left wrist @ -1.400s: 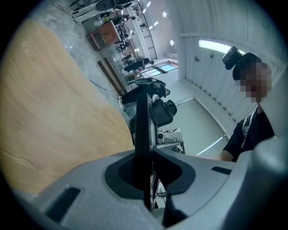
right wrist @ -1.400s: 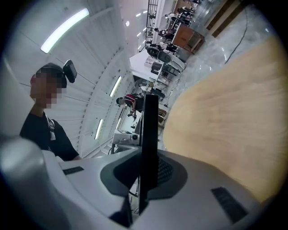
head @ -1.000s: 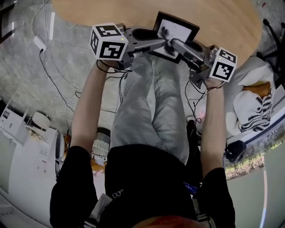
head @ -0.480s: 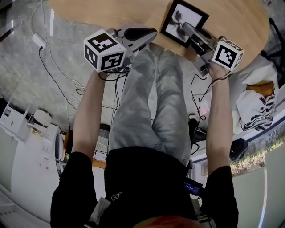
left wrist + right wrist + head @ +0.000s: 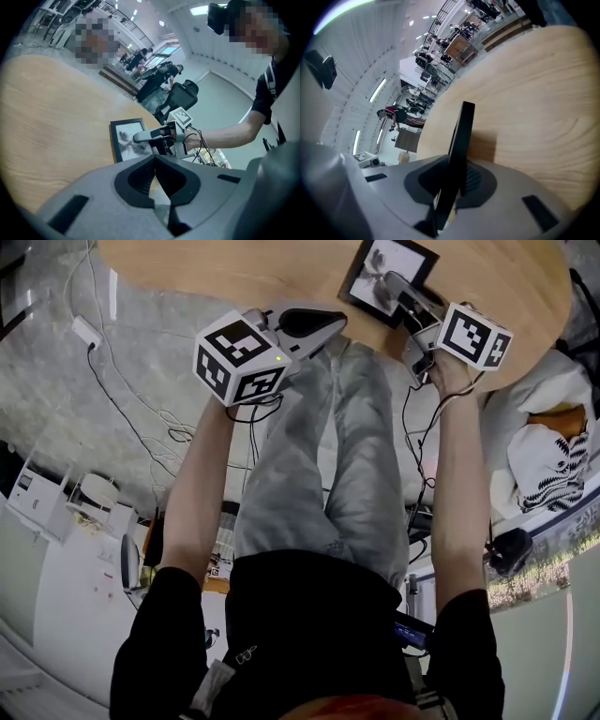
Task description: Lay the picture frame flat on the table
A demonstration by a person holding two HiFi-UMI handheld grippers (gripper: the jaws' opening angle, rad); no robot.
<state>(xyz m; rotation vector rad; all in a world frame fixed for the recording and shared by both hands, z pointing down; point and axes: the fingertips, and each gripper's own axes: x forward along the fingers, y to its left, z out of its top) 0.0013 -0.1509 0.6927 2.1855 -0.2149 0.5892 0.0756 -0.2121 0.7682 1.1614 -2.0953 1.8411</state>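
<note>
The picture frame (image 5: 398, 261) is black with a white mat and a dark print, and it hangs low over the round wooden table (image 5: 234, 268) near its front edge. My right gripper (image 5: 382, 280) is shut on its near edge. In the right gripper view the frame (image 5: 461, 131) stands edge-on between the jaws (image 5: 457, 173) and casts a shadow on the wood (image 5: 534, 103). My left gripper (image 5: 339, 320) hovers at the table's rim, left of the frame and apart from it, shut on nothing. From the left gripper (image 5: 154, 159) I see the frame (image 5: 123, 143) tilted low, with the right gripper (image 5: 136, 137) on it.
Cables (image 5: 141, 427) and a power strip (image 5: 84, 331) lie on the grey floor to the left. White equipment (image 5: 56, 512) stands at the lower left, and cushions (image 5: 544, 456) at the right. The person's legs (image 5: 319, 456) are below the table's edge. Wide bare wood (image 5: 56, 117) stretches left of the frame.
The right gripper has carried the frame up and right in the head view, further over the table and lower. The left gripper, earlier at the frame's left side, is now apart from it.
</note>
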